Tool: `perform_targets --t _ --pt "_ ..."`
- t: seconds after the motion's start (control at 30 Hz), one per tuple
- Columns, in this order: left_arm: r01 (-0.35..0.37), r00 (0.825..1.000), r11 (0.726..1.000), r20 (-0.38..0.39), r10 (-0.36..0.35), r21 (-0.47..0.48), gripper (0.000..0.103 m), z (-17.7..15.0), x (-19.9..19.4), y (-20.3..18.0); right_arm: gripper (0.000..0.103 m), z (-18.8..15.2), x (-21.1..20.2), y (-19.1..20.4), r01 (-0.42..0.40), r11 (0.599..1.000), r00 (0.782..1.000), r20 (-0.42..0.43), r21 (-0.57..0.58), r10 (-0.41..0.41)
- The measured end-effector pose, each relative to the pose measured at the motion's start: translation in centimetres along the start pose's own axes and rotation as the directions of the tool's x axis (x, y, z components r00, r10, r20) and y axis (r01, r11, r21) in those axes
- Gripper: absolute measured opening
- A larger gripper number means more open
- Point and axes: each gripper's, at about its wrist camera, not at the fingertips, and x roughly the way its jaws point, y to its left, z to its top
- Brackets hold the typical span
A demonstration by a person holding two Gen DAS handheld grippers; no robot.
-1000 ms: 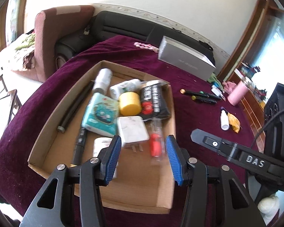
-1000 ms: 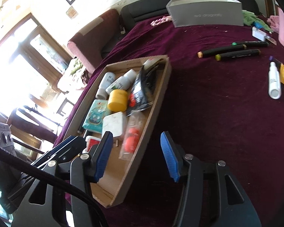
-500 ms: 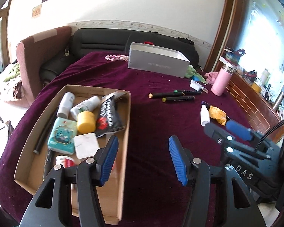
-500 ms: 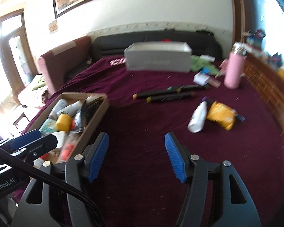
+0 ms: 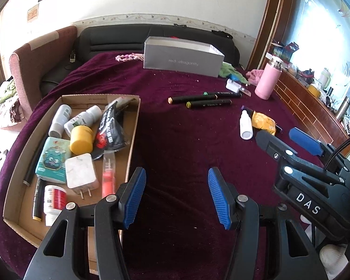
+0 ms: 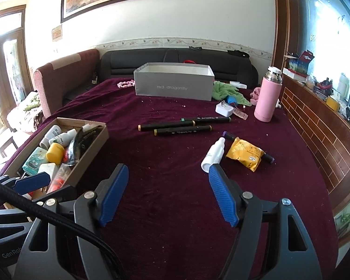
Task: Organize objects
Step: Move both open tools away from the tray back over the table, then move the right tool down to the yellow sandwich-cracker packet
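Here both grippers hang empty over the maroon cloth (image 6: pixel 175 163), the left gripper (image 5: pixel 176 196) and the right gripper (image 6: pixel 168 194) each with jaws spread wide. The cardboard tray (image 5: pixel 134 126) sits at the left edge, crowded with bottles, a yellow cap (image 5: pixel 81 139) and a white charger (image 5: pixel 81 173). Loose toward the right edge lie black markers (image 6: pixel 183 126), a white bottle (image 6: pixel 214 155) touching a yellow packet (image 6: pixel 243 155), and a pink flask (image 6: pixel 267 96). A grey box (image 6: pixel 173 84) stands at the far edge.

Three markers (image 6: pixel 165 125), two boxes (image 6: pixel 173 85), one flask (image 6: pixel 267 98)
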Motion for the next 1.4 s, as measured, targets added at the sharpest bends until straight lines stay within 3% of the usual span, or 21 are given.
perform_targets --t 0.4,0.57,0.73,0.9,0.97,1.03,1.13,1.23,1.4 --pt "0.020 0.996 0.999 -0.092 -0.017 0.040 0.049 0.3 4.7 -2.6 0.071 0.5 1.8 -3.6 0.012 0.998 0.998 -0.057 0.060 -0.009" --pt "0.051 0.987 0.998 -0.156 -0.046 0.024 0.049 0.0 7.5 -3.4 0.072 2.2 2.4 -8.2 0.030 0.988 0.998 -0.066 0.152 -0.020" --pt "0.034 0.981 0.999 -0.190 -0.029 0.023 0.049 -1.0 9.3 -3.5 0.072 3.7 4.6 -13.3 0.005 0.962 0.997 -0.072 0.273 0.015" --pt "0.023 0.987 0.997 -0.162 -0.011 0.071 0.062 -1.6 9.2 -4.2 0.072 4.6 8.5 -18.7 -0.036 0.899 0.991 -0.099 0.436 0.087" --pt "0.018 0.989 0.993 -0.150 0.000 0.117 0.074 -2.0 9.3 -4.9 0.073 4.6 10.5 -20.0 -0.025 0.878 0.986 -0.134 0.477 0.101" --pt "-0.001 0.986 0.984 -0.166 0.031 0.178 0.085 -2.4 9.6 -6.0 0.072 4.7 11.9 -20.4 0.008 0.887 0.980 -0.182 0.461 0.086" --pt "-0.010 0.980 0.974 -0.190 0.054 0.226 0.101 -2.5 10.3 -7.0 0.072 5.0 14.2 -19.5 0.121 0.936 0.957 -0.288 0.331 -0.022" --pt "-0.007 0.980 0.975 -0.194 0.052 0.224 0.102 -2.5 10.4 -6.9 0.072 5.2 16.1 -18.7 0.138 0.967 0.935 -0.350 0.214 -0.056" --pt "-0.006 0.980 0.975 -0.194 0.051 0.223 0.102 -2.5 10.4 -6.9 0.072 5.0 17.4 -18.8 0.178 0.968 0.907 -0.411 0.175 -0.092"
